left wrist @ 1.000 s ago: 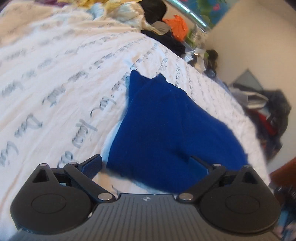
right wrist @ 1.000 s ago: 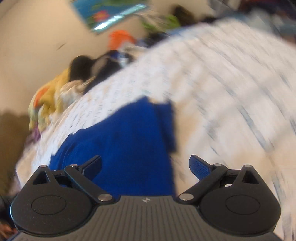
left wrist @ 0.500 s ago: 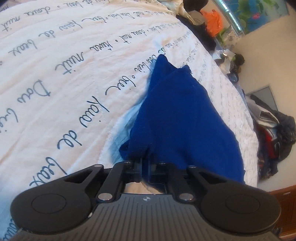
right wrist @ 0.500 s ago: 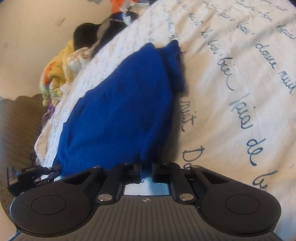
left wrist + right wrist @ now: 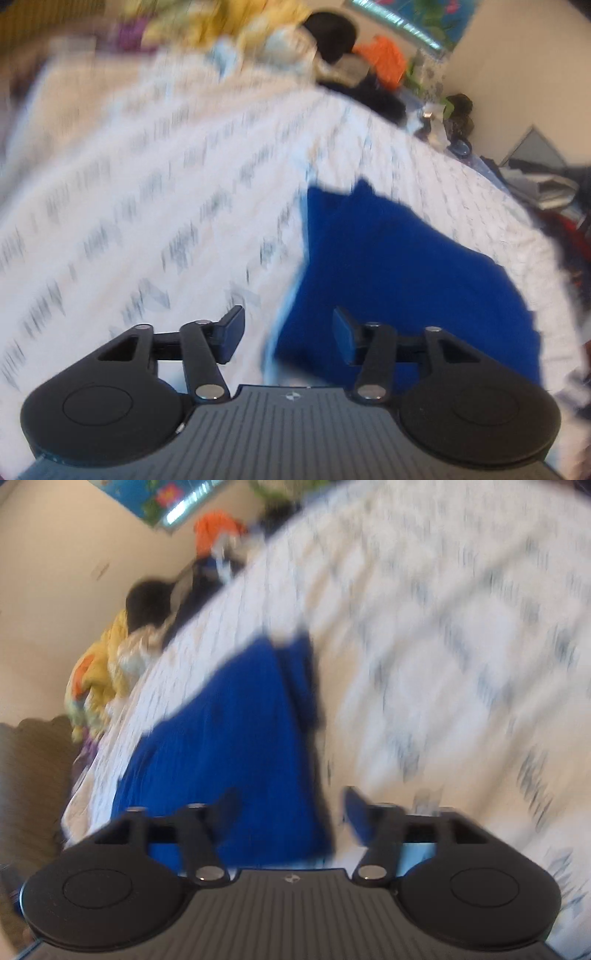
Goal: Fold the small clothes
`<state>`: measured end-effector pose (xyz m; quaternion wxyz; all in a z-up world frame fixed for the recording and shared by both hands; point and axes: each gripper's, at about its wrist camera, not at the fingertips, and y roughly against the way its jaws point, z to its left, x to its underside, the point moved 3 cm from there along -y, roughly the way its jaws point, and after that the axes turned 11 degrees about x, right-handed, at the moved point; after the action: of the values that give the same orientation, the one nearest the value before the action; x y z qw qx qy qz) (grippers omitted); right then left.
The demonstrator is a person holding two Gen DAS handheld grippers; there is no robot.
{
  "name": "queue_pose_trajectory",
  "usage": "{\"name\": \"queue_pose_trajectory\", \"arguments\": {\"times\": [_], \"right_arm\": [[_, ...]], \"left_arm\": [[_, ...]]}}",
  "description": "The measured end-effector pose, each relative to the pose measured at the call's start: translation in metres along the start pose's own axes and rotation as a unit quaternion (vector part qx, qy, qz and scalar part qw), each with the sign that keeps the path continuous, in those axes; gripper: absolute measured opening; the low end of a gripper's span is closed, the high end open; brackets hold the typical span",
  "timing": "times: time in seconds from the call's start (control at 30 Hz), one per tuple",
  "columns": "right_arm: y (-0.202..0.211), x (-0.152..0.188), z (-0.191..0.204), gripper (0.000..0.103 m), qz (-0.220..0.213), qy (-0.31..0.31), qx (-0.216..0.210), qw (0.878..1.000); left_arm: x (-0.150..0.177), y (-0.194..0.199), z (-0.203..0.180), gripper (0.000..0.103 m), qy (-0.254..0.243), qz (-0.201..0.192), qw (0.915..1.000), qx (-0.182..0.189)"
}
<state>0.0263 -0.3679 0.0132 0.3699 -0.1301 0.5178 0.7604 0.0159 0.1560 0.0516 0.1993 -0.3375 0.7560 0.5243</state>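
White bedspread [image 5: 155, 206], printed with grey script, blurred. Blue knit garment [image 5: 399, 273] flat on it, roughly triangular, long axis running away, narrow end farthest. Left gripper [image 5: 287, 334] and right gripper [image 5: 289, 812]: fingers apart, holding nothing.

A white bedspread [image 5: 155, 192] printed with rows of dark handwriting covers the bed, its lettering smeared by blur in both views. Along the far edge of the bed lies a heap of clothes: a black garment [image 5: 330, 35], an orange one [image 5: 386, 59] just beside it, and yellow fabric [image 5: 98, 672] further along. A colourful poster [image 5: 417, 14] hangs on the beige wall [image 5: 55, 572] above them. More dark clothes [image 5: 554, 188] are piled beside the bed.
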Motion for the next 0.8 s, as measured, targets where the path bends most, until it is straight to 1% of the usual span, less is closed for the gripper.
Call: {"name": "queue_pose_trajectory", "arguments": {"times": [0.03,0.07,0.13,0.17,0.2,0.27,0.3,0.33,0.37,0.4,0.43,0.47,0.5,0.53,0.6,0.63,0.67,0.73,0.77,0.8], "right_arm": [[-0.003,-0.012,0.016,0.081,-0.021,0.027,-0.006,0.999],[-0.011,-0.022,0.034,0.081,-0.033,0.05,-0.009,0.998],[-0.04,-0.04,0.075,0.081,-0.05,0.103,-0.017,0.993],[-0.058,-0.045,0.092,0.08,-0.052,0.126,-0.023,0.99],[-0.085,-0.05,0.112,0.079,-0.049,0.15,-0.017,0.987],[-0.131,-0.051,0.133,0.079,-0.035,0.191,0.042,0.98],[-0.15,-0.049,0.138,0.079,-0.029,0.218,0.076,0.973],[-0.165,-0.041,0.136,0.079,-0.022,0.255,0.107,0.961],[-0.175,-0.034,0.127,0.079,-0.022,0.279,0.119,0.953],[-0.17,-0.024,0.111,0.081,-0.057,0.289,0.088,0.951],[-0.168,-0.024,0.098,0.081,-0.067,0.277,0.058,0.957],[-0.165,-0.03,0.09,0.081,-0.065,0.248,0.035,0.966],[-0.165,-0.031,0.09,0.081,-0.065,0.243,0.03,0.967],[-0.167,-0.03,0.093,0.081,-0.066,0.25,0.036,0.965],[-0.172,-0.025,0.103,0.082,-0.071,0.28,0.065,0.955],[-0.172,-0.024,0.106,0.082,-0.073,0.287,0.072,0.952],[-0.172,-0.025,0.106,0.082,-0.074,0.285,0.071,0.953],[-0.17,-0.028,0.103,0.082,-0.073,0.273,0.059,0.957],[-0.165,-0.026,0.099,0.082,-0.073,0.268,0.054,0.959],[-0.166,-0.025,0.098,0.082,-0.074,0.265,0.051,0.96]], "left_arm": [[-0.008,-0.005,-0.017,0.057,-0.041,-0.017,0.9989,-0.013],[-0.014,-0.015,-0.035,0.064,-0.078,-0.03,0.9964,-0.011],[-0.022,-0.049,-0.072,0.071,-0.141,-0.044,0.9889,0.013],[-0.025,-0.073,-0.087,0.074,-0.166,-0.037,0.9853,0.019],[-0.028,-0.099,-0.099,0.073,-0.186,-0.023,0.9822,0.013],[-0.033,-0.15,-0.108,0.067,-0.202,0.009,0.9792,-0.014],[-0.035,-0.17,-0.106,0.067,-0.211,0.024,0.9767,-0.031],[-0.035,-0.184,-0.102,0.074,-0.219,0.033,0.9738,-0.05],[-0.036,-0.189,-0.088,0.098,-0.219,0.013,0.9743,-0.051],[-0.036,-0.193,-0.074,0.103,-0.214,0.006,0.9753,-0.055],[-0.037,-0.193,-0.058,0.103,-0.195,-0.004,0.9804,-0.025],[-0.042,-0.193,-0.045,0.103,-0.169,0.002,0.9856,-0.002],[-0.045,-0.194,-0.044,0.103,-0.172,0.0,0.985,-0.01],[-0.045,-0.195,-0.046,0.103,-0.174,-0.003,0.9846,-0.016],[-0.045,-0.194,-0.052,0.103,-0.181,-0.011,0.983,-0.03],[-0.044,-0.191,-0.054,0.103,-0.184,-0.016,0.9821,-0.037],[-0.041,-0.183,-0.056,0.103,-0.188,-0.025,0.9808,-0.048],[-0.032,-0.151,-0.058,0.097,-0.184,-0.056,0.9795,-0.058],[-0.025,-0.131,-0.056,0.099,-0.169,-0.073,0.9813,-0.056],[-0.017,-0.109,-0.051,0.101,-0.143,-0.085,0.985,-0.046]]}}
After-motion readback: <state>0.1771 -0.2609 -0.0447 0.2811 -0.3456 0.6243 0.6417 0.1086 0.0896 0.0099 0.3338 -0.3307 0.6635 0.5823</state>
